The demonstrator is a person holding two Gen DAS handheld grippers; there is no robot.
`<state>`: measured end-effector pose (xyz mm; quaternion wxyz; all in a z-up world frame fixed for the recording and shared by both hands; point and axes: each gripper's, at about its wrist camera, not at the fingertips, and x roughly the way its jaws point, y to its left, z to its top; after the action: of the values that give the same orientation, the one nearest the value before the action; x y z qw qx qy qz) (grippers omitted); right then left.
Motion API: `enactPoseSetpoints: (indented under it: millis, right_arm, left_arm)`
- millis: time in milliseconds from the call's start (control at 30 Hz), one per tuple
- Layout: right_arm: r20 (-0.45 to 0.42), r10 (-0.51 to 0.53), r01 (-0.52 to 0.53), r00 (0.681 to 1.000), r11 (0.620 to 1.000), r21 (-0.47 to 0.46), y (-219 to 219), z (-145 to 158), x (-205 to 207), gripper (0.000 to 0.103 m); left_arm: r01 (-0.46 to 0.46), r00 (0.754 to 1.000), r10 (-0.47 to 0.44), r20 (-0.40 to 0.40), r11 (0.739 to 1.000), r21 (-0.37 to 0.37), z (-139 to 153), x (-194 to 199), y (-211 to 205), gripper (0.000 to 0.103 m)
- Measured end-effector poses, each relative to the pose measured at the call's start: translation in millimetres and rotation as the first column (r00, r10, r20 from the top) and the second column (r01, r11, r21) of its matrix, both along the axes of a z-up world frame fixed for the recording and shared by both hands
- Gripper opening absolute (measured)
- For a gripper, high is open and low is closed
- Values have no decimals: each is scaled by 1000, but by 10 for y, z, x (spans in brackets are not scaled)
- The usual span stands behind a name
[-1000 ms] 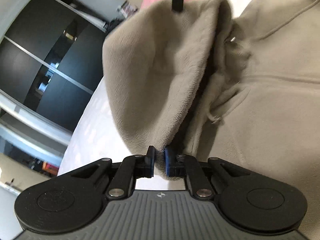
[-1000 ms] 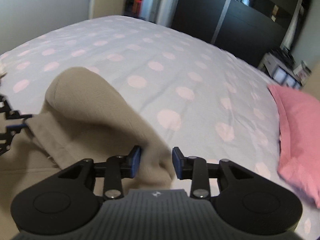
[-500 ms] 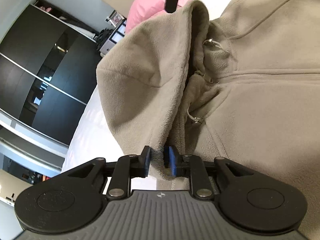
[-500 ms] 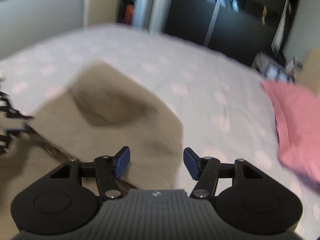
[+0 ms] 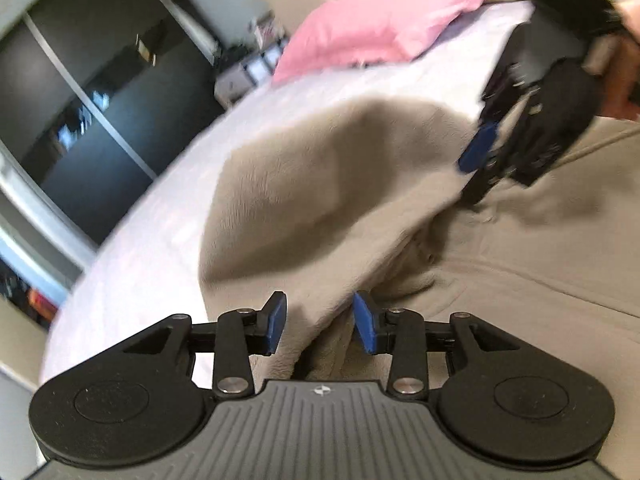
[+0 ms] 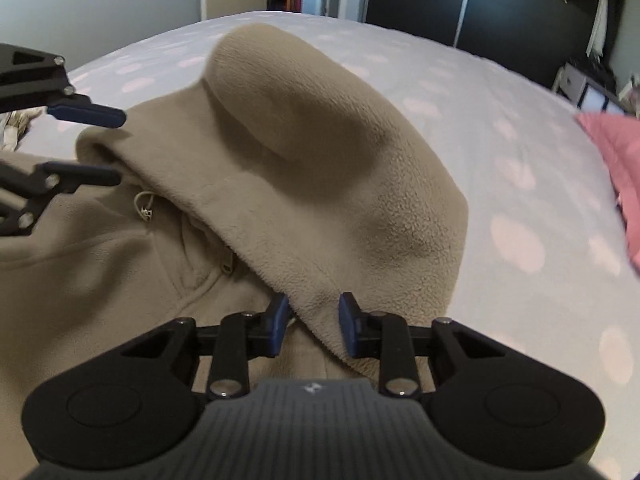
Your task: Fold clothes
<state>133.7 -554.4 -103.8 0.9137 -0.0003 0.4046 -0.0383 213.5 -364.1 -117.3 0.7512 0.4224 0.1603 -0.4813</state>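
A beige fleece hoodie (image 5: 540, 288) lies flat on the bed, its hood (image 5: 320, 184) spread over the sheet beyond the collar. My left gripper (image 5: 320, 326) is open, jaws either side of the hood's edge. My right gripper (image 6: 312, 328) is open too, with the hood's other edge (image 6: 332, 320) between its jaws. The hood (image 6: 320, 152) fills the right wrist view, the zipper and drawstring (image 6: 146, 206) below it. Each gripper shows in the other's view: the right one (image 5: 476, 152) and the left one (image 6: 84, 146), both open.
The bed has a pale sheet with pink dots (image 6: 520, 184). A pink pillow (image 5: 384, 28) lies at the head of the bed. Dark sliding wardrobe doors (image 5: 100, 112) stand beyond the bed. A light bundle of cloth (image 6: 12, 128) lies at the left edge.
Both grippers have opened and let go of the hood's edges. The hood, held up before, now lies spread on the sheet. The right gripper opened first, then the left.
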Motion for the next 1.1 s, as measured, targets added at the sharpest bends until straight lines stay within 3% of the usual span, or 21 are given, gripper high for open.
enactPoseSetpoints:
  millis: [67, 233, 300, 367, 467, 600, 667, 700, 833, 900, 1033, 1100]
  right_arm:
    - [6, -11, 11, 1000, 1000, 27, -53, -39, -13, 31]
    - [-11, -16, 17, 1000, 998, 52, -99, -116, 86, 31]
    - [-20, -3, 4, 1000, 999, 33, -131, -111, 137, 32]
    - [-34, 18, -17, 999, 999, 29, -122, -21, 158, 40]
    - [12, 50, -50, 999, 998, 48, -127, 256, 128, 45]
    - [94, 168, -160, 981, 983, -89, 15, 668, 202, 49]
    - [102, 212, -194, 972, 967, -163, 91, 816, 349, 72]
    - [101, 232, -209, 967, 958, -195, 128, 879, 438, 73]
    - [34, 292, -272, 956, 921, -278, 294, 994, 875, 74]
    - [-19, 320, -310, 947, 901, -303, 376, 967, 1075, 81]
    - [-48, 331, -327, 942, 880, -344, 505, 867, 1408, 80]
    - [-67, 319, -324, 945, 895, -307, 505, 844, 1515, 60]
  left_arm:
    - [3, 998, -1, -60, 999, 37, -90, 70, -9, 26]
    - [-14, 996, 18, -85, 999, 46, -371, 83, 56, 26]
    - [-21, 995, 23, -98, 1000, 20, -318, 95, 94, 26]
    - [-11, 995, 11, -97, 1000, 0, -248, 87, 145, 26]
    - [14, 996, -17, -83, 999, -42, -106, 46, 251, 27]
    - [43, 992, -57, -116, 992, -120, 83, 1, 306, 27]
    - [54, 989, -73, -133, 989, -137, 125, -33, 215, 27]
    - [60, 986, -80, -143, 988, -142, 136, -46, 161, 27]
    - [43, 979, -61, -196, 994, -97, 22, 5, 23, 27]
    - [24, 975, -44, -217, 995, -93, -31, 49, 20, 27]
    - [-13, 967, -14, -255, 995, -102, -81, 103, 64, 27]
    - [-27, 963, -2, -269, 994, -104, -91, 113, 91, 27]
